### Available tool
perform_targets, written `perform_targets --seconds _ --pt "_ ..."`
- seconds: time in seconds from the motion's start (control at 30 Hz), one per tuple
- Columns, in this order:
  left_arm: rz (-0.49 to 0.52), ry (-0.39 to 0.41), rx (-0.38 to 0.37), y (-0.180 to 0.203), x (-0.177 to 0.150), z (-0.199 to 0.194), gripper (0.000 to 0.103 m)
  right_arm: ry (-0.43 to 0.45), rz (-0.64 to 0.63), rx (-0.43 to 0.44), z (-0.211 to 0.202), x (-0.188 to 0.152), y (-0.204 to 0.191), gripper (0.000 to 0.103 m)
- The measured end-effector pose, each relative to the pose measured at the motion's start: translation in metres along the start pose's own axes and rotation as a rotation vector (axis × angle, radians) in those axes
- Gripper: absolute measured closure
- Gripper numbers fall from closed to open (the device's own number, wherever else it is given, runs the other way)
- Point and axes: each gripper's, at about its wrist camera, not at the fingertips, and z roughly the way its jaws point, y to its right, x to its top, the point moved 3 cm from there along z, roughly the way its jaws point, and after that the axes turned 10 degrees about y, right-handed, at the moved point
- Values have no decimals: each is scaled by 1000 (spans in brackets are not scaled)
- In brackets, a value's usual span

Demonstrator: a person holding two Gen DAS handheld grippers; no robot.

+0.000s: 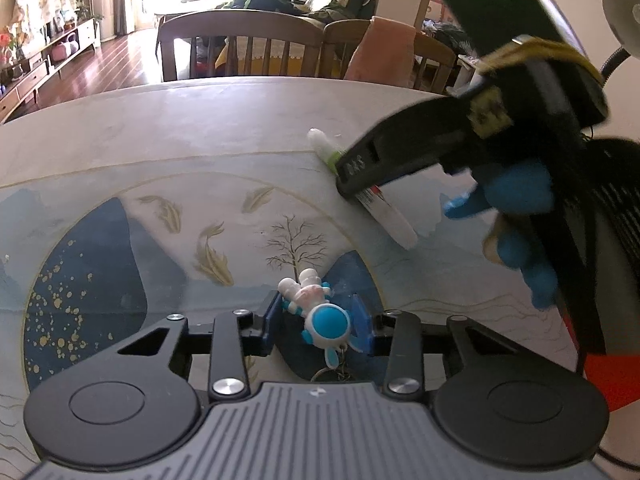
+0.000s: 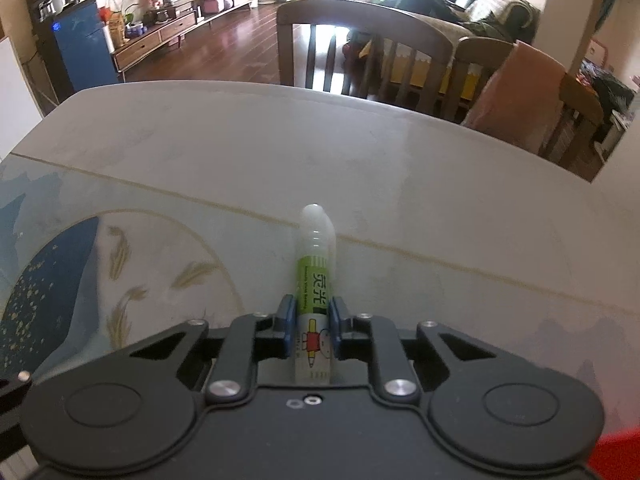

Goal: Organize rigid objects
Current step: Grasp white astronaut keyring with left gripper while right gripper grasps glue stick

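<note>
A small white and blue astronaut keychain figure sits between the blue pads of my left gripper, which is closed on it low over the painted table. My right gripper is shut on a white glue tube with a green label, its cap pointing forward. In the left wrist view the right gripper shows at the right, gripping the same glue tube just above the table. A blue-gloved hand holds it.
The table has a blue and gold painted mat. Wooden chairs stand at its far edge, one draped with a pink cloth. A lamp and a dark device with a red base stand at the right.
</note>
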Motion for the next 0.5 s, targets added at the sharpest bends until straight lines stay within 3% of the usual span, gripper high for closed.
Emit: perform_targets --seconds 0.5 --pt "-57 -35 -60 -7 -14 -25 66 -9 213 32 -106 -60 12 87"
